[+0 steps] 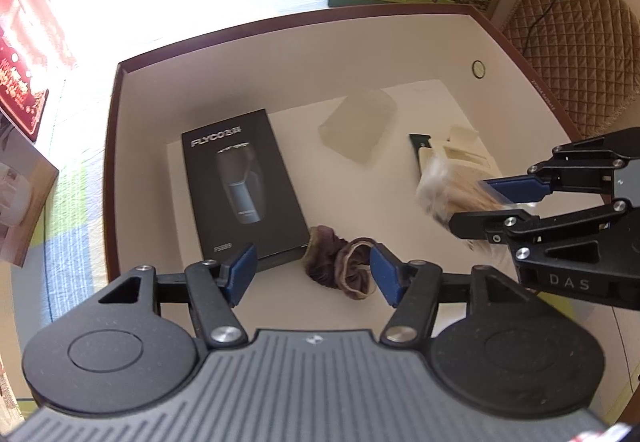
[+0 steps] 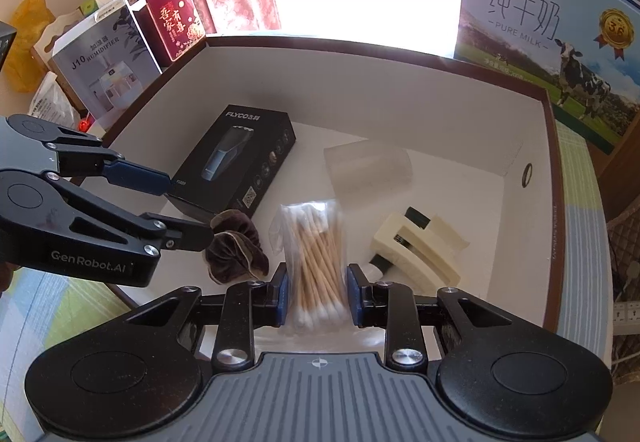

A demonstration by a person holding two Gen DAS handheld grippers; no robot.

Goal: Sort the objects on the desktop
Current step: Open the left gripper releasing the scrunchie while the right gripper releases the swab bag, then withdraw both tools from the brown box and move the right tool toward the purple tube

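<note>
Right gripper [image 2: 316,296] pinches the cotton swab bag [image 2: 314,262] above the box tray [image 2: 400,54], ready to drop it. At its nine o'clock, left gripper [image 1: 314,272] stands parted over the scrunchie [image 1: 340,262], apparently released inside.

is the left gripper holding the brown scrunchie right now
No, the left gripper stands open, and the brown scrunchie lies on the box floor between its pads, which do not press on it.

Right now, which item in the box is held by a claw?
The clear bag of wooden cotton swabs, clamped in the right claw; everything else lies loose.
</note>
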